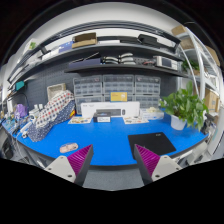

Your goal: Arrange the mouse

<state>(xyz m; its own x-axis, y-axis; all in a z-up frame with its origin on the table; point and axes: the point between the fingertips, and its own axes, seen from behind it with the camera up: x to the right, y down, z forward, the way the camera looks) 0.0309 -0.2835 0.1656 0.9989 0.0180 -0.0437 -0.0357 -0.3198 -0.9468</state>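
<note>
My gripper (114,160) is open, its two purple pads (79,157) wide apart with only the blue table top (110,138) between them. A small pale, peach-tinted object (69,148), possibly the mouse, lies on the table just beyond the left finger. Just beyond the right finger lies a flat black mouse pad (153,142). Nothing is held.
A potted green plant (185,105) stands at the table's right end. White boxes (108,118) line the back edge. A patterned cloth or sleeve (50,115) hangs over the table's left end. Shelves with clutter (110,60) fill the wall behind.
</note>
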